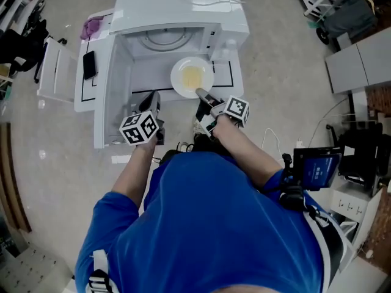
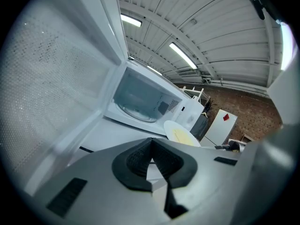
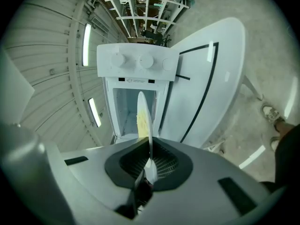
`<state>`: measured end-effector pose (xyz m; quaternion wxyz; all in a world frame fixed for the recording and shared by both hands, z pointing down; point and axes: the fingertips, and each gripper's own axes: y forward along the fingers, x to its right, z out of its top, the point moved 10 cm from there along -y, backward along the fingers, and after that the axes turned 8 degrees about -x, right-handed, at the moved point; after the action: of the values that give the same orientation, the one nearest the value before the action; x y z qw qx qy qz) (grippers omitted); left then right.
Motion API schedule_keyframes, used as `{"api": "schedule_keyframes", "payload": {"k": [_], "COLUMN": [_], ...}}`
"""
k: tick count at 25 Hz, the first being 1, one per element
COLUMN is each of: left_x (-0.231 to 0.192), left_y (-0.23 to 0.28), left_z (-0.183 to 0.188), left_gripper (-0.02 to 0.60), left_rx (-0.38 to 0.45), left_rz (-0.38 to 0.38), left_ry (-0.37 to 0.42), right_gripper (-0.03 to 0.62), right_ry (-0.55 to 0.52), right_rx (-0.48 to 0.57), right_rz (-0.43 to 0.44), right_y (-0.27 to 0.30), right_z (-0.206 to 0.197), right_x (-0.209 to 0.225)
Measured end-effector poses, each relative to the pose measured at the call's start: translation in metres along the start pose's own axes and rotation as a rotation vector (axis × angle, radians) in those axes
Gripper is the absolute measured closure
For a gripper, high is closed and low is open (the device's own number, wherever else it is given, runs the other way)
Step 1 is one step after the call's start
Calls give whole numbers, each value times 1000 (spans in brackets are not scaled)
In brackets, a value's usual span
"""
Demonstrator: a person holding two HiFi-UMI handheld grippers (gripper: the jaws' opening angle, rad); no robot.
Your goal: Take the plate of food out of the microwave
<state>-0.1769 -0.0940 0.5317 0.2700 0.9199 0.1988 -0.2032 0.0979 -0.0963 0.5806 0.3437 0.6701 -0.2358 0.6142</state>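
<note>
Plate (image 1: 192,77) hangs just outside the microwave (image 1: 183,5) mouth, its near rim clamped by the right gripper (image 1: 200,94). Left gripper (image 1: 153,101) closed, empty.

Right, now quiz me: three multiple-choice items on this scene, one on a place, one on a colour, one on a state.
1. Where is the plate relative to the microwave?
A) deep inside it
B) just outside its opening, rim in the right gripper's jaws
C) on top of it

2. What colour is the food on the plate?
A) red
B) green
C) yellow

3. How is the microwave door?
A) shut
B) wide open
C) taken off

Key:
1 B, since the right gripper view shows the rim edge-on between its jaws, with the microwave behind.
2 C, since a yellow patch sits mid-plate.
3 B, since the door stands out to the left of the opening.
</note>
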Motion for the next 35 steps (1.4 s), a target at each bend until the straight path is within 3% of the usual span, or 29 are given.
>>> {"api": "schedule_keyframes", "payload": {"k": [12, 24, 35], "left_x": [20, 76, 116], "left_y": [-26, -42, -66], "left_z": [-18, -41, -71], "left_gripper": [571, 571, 571], "left_rx": [41, 81, 103], "left_rz": [19, 80, 101], "left_ry": [-23, -28, -36], "right_gripper": [576, 576, 576], "right_ry": [-53, -73, -67], "right_rx": [-33, -62, -81], "right_rz": [-7, 8, 54], "right_y": [-56, -130, -183], "right_z": [7, 41, 37], "right_x": [-6, 3, 10]}}
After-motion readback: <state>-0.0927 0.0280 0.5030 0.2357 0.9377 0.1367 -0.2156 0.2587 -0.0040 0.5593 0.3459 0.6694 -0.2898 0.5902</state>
